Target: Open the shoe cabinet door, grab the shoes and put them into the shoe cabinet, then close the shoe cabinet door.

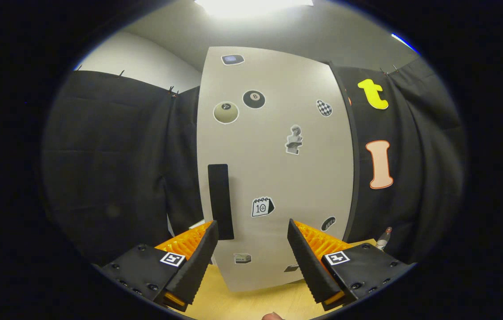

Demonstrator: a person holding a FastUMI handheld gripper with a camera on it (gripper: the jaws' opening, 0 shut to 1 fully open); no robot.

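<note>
The shoe cabinet's white door [273, 169] stands shut straight ahead, dotted with several stickers. A black vertical handle [220, 201] runs down its left side. My gripper [251, 235] is open, its fingers spread wide in front of the door's lower part. The left fingertip [209, 235] sits just beside the bottom of the handle, and the right fingertip [296, 235] is further right over the plain door. Nothing is between the fingers.
The cabinet rests on a light wooden surface [242, 302]. Black cloth walls [113, 169] hang on both sides. A small bottle [383, 238] stands to the right of the cabinet, beyond my right finger.
</note>
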